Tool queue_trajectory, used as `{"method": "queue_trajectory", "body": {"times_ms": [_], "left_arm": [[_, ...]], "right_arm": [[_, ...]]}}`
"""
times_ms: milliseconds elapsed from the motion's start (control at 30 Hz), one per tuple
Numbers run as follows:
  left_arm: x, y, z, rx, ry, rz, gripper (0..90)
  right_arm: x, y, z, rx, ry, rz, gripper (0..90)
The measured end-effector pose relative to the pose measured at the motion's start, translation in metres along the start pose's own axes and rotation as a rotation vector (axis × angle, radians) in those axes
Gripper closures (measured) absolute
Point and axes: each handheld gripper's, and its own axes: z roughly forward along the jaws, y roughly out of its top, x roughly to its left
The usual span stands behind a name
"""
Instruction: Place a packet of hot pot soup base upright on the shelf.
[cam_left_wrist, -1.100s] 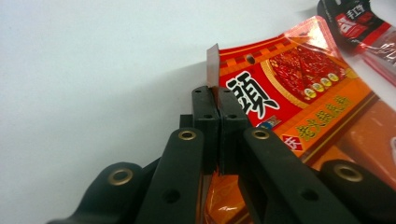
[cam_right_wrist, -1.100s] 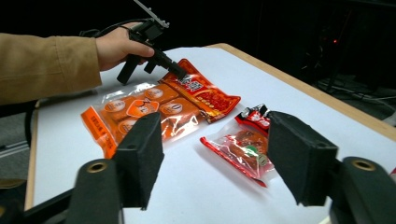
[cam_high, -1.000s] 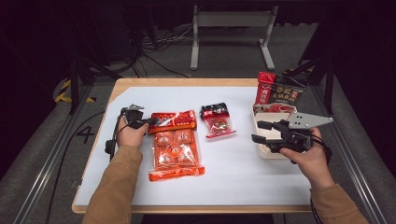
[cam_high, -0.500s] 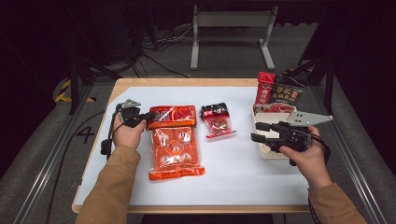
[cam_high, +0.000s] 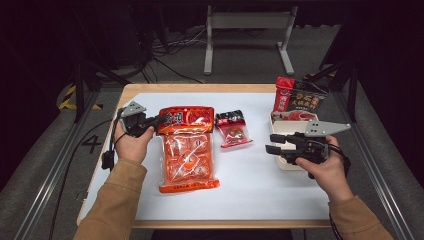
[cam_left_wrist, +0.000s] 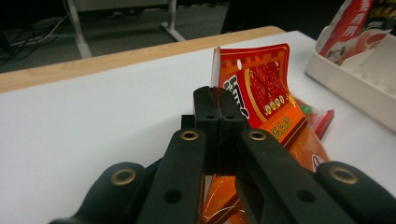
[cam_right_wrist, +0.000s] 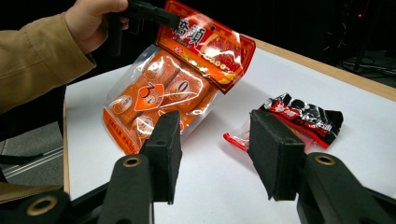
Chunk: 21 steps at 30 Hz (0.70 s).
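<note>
We list first the surroundings: 1 white surface (cam_high: 260, 190) with a wooden edge, carrying 1 small red-and-black snack packet (cam_high: 232, 129) that lies flat just beside the big orange bag, toward the middle of the surface, and 1 shallow white tray (cam_high: 283, 162) at the right, with 1 red-and-dark pouch (cam_high: 297, 97) standing tilted at its far end. Between the 2 hands we find open white surface, and the small packet lies across the way from the right gripper to the orange bag, as the right gripper view shows. Next, the item in hand: 1 large orange bag (cam_high: 187, 150) of individually wrapped pieces, left of centre, its red header end raised off the surface and its bottom end resting nearer the person. The left gripper (cam_high: 159, 120) has its jaws pressed together on the top-left corner of that header; in the left gripper view the thin plastic edge is pinched between the 2 pads. The right gripper (cam_high: 270, 143) hovers at the near left of the tray, jaws about half apart and just now narrowing, with nothing between them and touching nothing that we can see.
</note>
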Motion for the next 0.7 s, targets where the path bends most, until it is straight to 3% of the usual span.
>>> {"method": "queue_trajectory", "body": {"times_ms": [267,533,700], "left_arm": [[-0.016,0.012,-0.019,-0.024,-0.043,0.021,90.0],[-0.041,0.024,-0.036,-0.081,-0.096,0.076,90.0],[-0.063,0.030,-0.048,-0.117,-0.133,0.129,90.0]], "right_arm": [[0.002,0.000,0.001,0.002,0.001,-0.003,55.9],[0.004,-0.004,0.006,0.025,0.007,-0.011,56.5],[0.005,-0.006,0.008,0.007,0.014,-0.012,52.4]]}}
